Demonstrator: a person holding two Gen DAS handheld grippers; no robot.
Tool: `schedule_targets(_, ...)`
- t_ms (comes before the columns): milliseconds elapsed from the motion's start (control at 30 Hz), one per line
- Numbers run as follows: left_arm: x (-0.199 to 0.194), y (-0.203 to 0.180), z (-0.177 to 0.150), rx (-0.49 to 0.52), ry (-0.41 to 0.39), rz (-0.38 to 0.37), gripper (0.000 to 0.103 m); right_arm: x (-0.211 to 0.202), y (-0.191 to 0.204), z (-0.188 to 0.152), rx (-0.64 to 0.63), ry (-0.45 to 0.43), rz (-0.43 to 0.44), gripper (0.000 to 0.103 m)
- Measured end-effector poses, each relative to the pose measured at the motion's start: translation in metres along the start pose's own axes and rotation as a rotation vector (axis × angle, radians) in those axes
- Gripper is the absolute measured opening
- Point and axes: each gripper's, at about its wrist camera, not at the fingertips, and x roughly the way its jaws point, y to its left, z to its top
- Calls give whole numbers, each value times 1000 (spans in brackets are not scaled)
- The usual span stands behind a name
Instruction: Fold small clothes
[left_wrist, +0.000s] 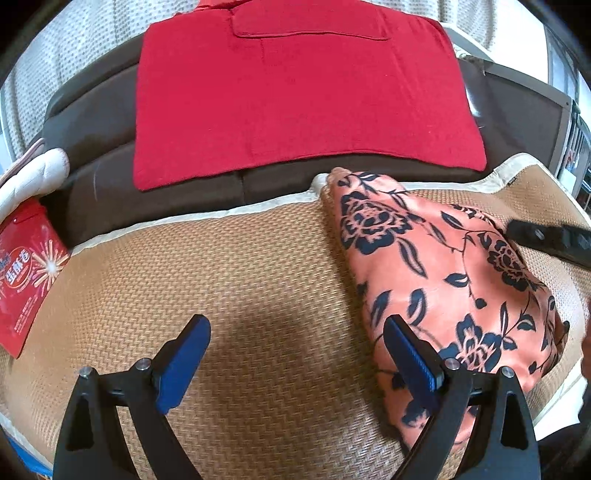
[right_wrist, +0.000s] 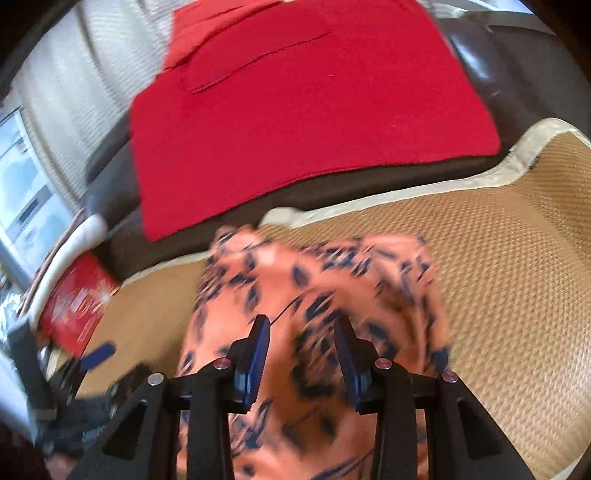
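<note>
**Floral cloth on the mat, both grippers over it**

Your biggest surface is the woven mat (left_wrist: 229, 266), with its cream border running along the far edge. Behind it, from 10 to 2 o'clock in the left wrist view, sits the dark sofa (left_wrist: 92, 110), and spread flat across that is the red cloth (left_wrist: 295, 92) with a stitched pocket near its top edge. It lies apart from the mat and touches nothing you are working on.

The floral cloth (left_wrist: 443, 280) — orange with dark blue flowers — lies on the mat at 3 o'clock in the left view, bunched rather than flat, one corner reaching the mat's far border. In the right wrist view it fills the centre and 6 o'clock, badly blurred.

At 9 o'clock a red packet (left_wrist: 26, 277) rests on the mat's left edge, just below a white cushion (left_wrist: 33, 173).

Your left gripper (left_wrist: 295, 354) is spread wide, with bare mat between its fingers; its right finger overlaps the floral cloth's near edge. Your right gripper (right_wrist: 301, 358) stands partly open right over the floral cloth; blur hides whether its pads pinch any fabric, so I cannot tell.
</note>
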Motion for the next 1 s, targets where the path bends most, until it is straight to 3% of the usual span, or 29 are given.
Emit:
schedule_targets(167, 11, -17, 6, 10, 2, 5, 95, 26, -28, 30, 60, 0, -53, 40)
schedule_targets(300, 17, -28, 7, 18, 11, 0, 95, 70, -51, 28, 116, 118, -40, 41)
schedule_targets(567, 28, -41, 7, 25, 15, 1, 95, 66, -55, 31, 109, 100, -9, 40)
schedule_targets(833, 32, -43, 8, 22, 14, 1, 96, 17, -39, 24, 85, -7, 46, 42)
schedule_targets(900, 32, -45, 9, 25, 14, 4, 96, 27, -34, 21, 77, 32, 54, 42)
schedule_targets(967, 34, -46, 9, 27, 15, 4, 96, 49, -31, 14, 52, 102, 7, 42)
schedule_targets(1000, 34, -47, 10, 26, 16, 3, 96, 53, -28, 14, 30, 95, -7, 42)
